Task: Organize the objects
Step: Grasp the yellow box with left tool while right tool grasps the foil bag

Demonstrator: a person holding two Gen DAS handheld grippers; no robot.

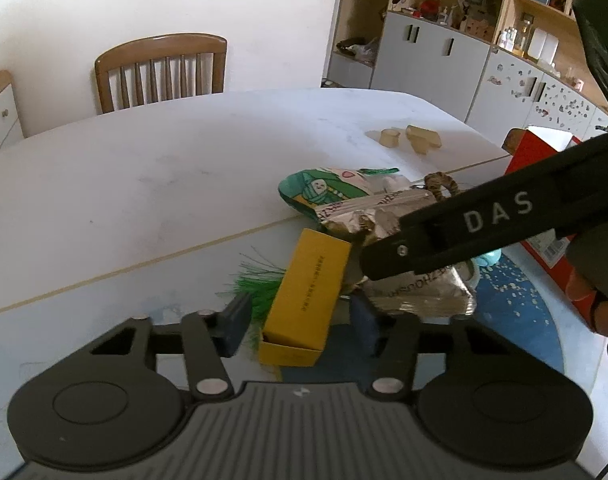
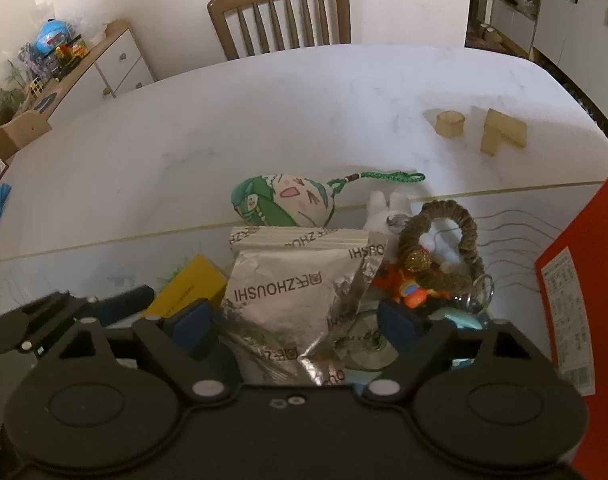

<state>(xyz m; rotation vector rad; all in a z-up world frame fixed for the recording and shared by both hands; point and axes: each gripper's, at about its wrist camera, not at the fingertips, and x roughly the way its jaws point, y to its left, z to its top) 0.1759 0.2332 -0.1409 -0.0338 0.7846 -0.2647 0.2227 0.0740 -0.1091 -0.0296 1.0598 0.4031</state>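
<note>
A yellow box (image 1: 308, 300) lies on the table between the fingers of my left gripper (image 1: 299, 328), which is open around it; it also shows in the right wrist view (image 2: 191, 284). A silver foil pouch (image 2: 295, 292) sits between the fingers of my right gripper (image 2: 299, 320), which is open. The right gripper also shows in the left wrist view (image 1: 464, 236), above the pouch (image 1: 420, 288). A green printed charm pouch (image 2: 283, 200) with a cord lies behind. A brown braided ring (image 2: 444, 248), a white plush (image 2: 388, 212) and orange trinkets (image 2: 408, 292) lie beside it.
A red box (image 2: 576, 288) stands at the right. Green fibres (image 1: 259, 288) lie under the yellow box. Tan rubber blocks (image 2: 500, 128) and a ring (image 2: 450, 122) sit far right on the white table (image 2: 263, 120). A wooden chair (image 2: 283, 12) stands behind.
</note>
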